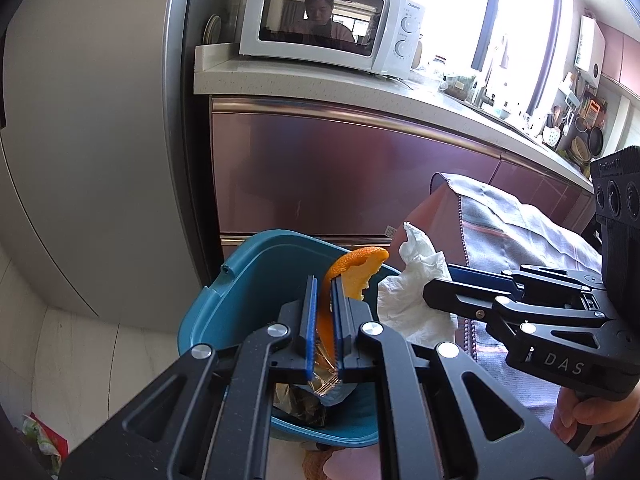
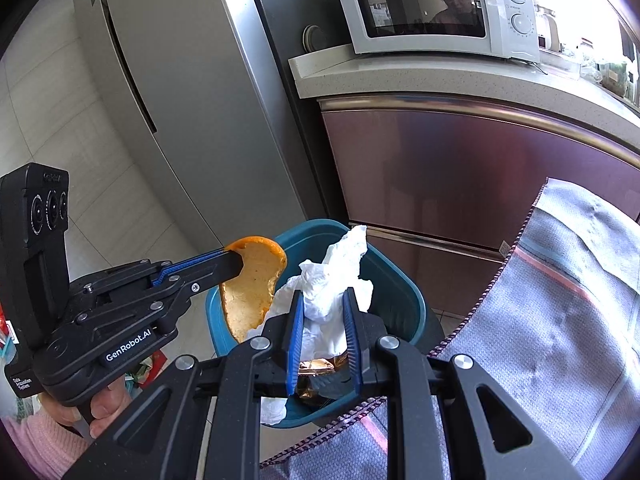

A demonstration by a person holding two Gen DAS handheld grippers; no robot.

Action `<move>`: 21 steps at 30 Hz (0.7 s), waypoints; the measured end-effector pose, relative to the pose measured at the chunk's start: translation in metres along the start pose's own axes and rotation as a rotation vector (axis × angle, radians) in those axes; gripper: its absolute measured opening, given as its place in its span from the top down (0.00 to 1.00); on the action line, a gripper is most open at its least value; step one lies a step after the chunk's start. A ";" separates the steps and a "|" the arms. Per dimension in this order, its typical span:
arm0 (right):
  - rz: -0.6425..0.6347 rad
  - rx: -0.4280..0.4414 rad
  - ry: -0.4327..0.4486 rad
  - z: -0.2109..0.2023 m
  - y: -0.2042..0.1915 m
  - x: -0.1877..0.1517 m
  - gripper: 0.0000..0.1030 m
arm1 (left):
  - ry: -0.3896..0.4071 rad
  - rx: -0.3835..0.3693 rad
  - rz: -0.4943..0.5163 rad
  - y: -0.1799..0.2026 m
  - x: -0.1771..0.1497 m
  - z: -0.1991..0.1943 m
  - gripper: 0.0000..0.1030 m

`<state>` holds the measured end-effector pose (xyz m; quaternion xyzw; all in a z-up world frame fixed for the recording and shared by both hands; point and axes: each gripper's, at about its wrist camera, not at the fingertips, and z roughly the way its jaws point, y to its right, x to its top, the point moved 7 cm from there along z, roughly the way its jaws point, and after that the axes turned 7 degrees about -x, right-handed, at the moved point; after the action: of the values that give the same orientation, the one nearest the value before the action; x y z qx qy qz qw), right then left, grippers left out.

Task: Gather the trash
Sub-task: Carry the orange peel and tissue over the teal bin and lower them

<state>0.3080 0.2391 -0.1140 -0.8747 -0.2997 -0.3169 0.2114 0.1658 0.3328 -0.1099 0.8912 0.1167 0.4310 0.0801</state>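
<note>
A: Status on the left hand-held gripper?

B: Blue pads pressed together on a curved piece of orange peel — peel sticks up past the tips, pale pith side facing the right camera. It hangs over the teal plastic trash bin.

A: And the right hand-held gripper?

B: Clamped on a crumpled white paper tissue, fingers held fairly wide by the wad. Tissue bulges above and below the pads, also over the bin opening, just beside the peel (they look close to touching, can't tell for sure).

A: Anything in the bin?

B: Crinkled shiny foil wrapper at the bottom, plus something dark under it — too hidden to name.

A: Surroundings?

B: Bin sits on the floor between a tall grey fridge and a grey woven cloth with a pink stripe draped on the right. Behind it, glossy maroon cabinet fronts under a pale speckled counter. White microwave sits on that counter, a person reflected in the door glass.
</note>
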 end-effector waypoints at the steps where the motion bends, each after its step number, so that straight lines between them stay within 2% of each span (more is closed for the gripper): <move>1: 0.000 -0.001 -0.002 0.001 -0.001 0.001 0.82 | -0.001 0.001 -0.001 0.000 0.000 0.000 0.93; 21: -0.008 -0.020 -0.032 0.015 -0.004 0.005 0.82 | -0.031 0.014 -0.014 -0.005 -0.004 0.016 0.93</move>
<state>0.3150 0.2528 -0.1206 -0.8805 -0.3035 -0.3067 0.1964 0.1751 0.3353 -0.1242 0.8974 0.1245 0.4159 0.0785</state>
